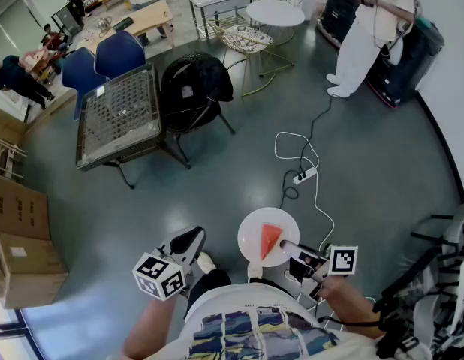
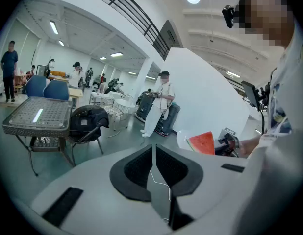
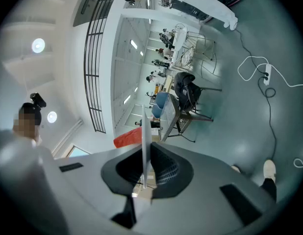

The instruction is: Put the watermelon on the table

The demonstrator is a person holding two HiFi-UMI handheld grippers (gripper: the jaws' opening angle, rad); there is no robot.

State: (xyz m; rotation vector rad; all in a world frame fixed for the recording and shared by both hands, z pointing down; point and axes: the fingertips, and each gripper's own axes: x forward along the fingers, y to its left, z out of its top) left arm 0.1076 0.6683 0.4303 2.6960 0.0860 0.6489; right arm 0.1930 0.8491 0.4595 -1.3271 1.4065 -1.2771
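Closest in there are two grippers, one plate and one watermelon slice. The left gripper [image 1: 190, 240] hangs at 11 o'clock, just ahead of the person's chest. Its fingers [image 2: 137, 169] are pressed almost together, with only a thin slit between them and nothing in it. The right gripper [image 1: 290, 249] sits at 1 o'clock, and its fingers [image 3: 165, 169] pinch the rim of the white plate [image 1: 250, 236]. In the right gripper view the plate shows edge-on between them.

The single red watermelon slice [image 1: 270, 239] lies on the plate, just beyond the right fingertips and not touching them. It is apart from the left gripper, out to that gripper's right. Plate and slice are up in the air over the floor [image 1: 217, 193], well short of the table.

Past the plate at 12 to 1 o'clock, one power strip [image 1: 305, 175] and its looping white cable lie on the floor. The grey floor between the person and the furniture is otherwise open.

At 9 o'clock two cardboard boxes [image 1: 22, 235] stand against the edge. Farther off, at 10 to 11 o'clock, one mesh-topped table [image 1: 116, 115] stands with one black chair [image 1: 194, 87] just to its right. Two blue chairs [image 1: 104, 58] are behind it. At 1 o'clock, far away, a person in white [image 1: 365, 36] stands.
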